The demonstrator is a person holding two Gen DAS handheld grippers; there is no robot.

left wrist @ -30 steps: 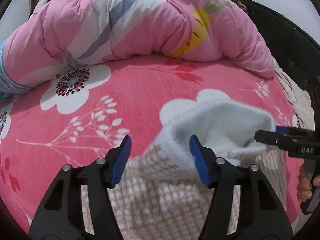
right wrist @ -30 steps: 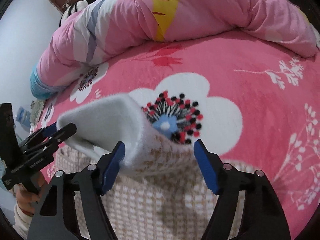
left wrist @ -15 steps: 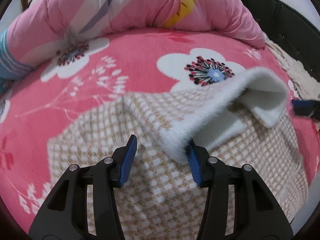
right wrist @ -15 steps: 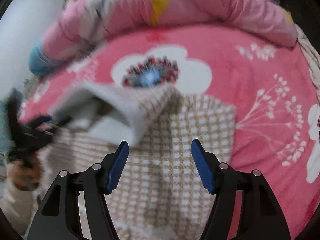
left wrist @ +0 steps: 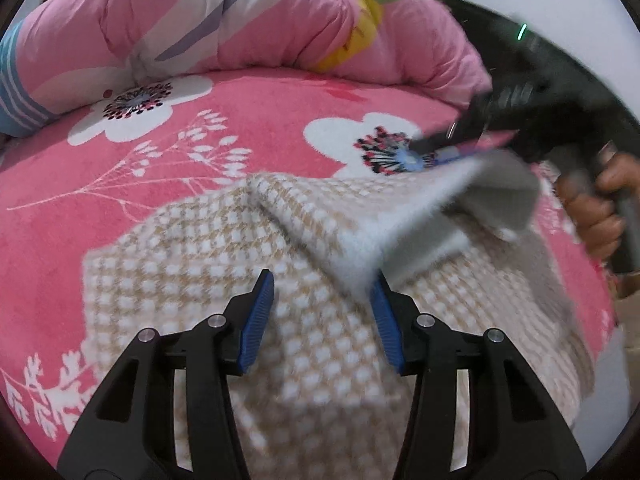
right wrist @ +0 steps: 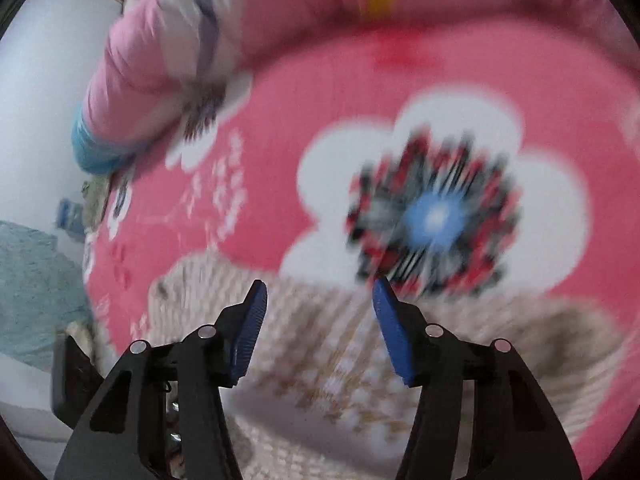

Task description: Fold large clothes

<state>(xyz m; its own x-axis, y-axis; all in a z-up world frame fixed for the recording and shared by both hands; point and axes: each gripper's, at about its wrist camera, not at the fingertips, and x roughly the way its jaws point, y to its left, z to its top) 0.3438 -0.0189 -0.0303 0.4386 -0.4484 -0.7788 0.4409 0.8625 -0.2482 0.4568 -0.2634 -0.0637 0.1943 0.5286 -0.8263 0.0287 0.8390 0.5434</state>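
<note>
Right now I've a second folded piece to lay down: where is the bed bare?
Bare pink blanket lies between the checked garment and the rolled quilt, widest at the left by the white flower. The right is crowded: raised garment flap, right gripper, hand.

The right wrist view is all motion smear, so the checked garment (right wrist: 320,360) there is just mush. In the left view the right gripper (left wrist: 452,152) is streaked, and whether it's pinching the fold — can't tell.
</note>
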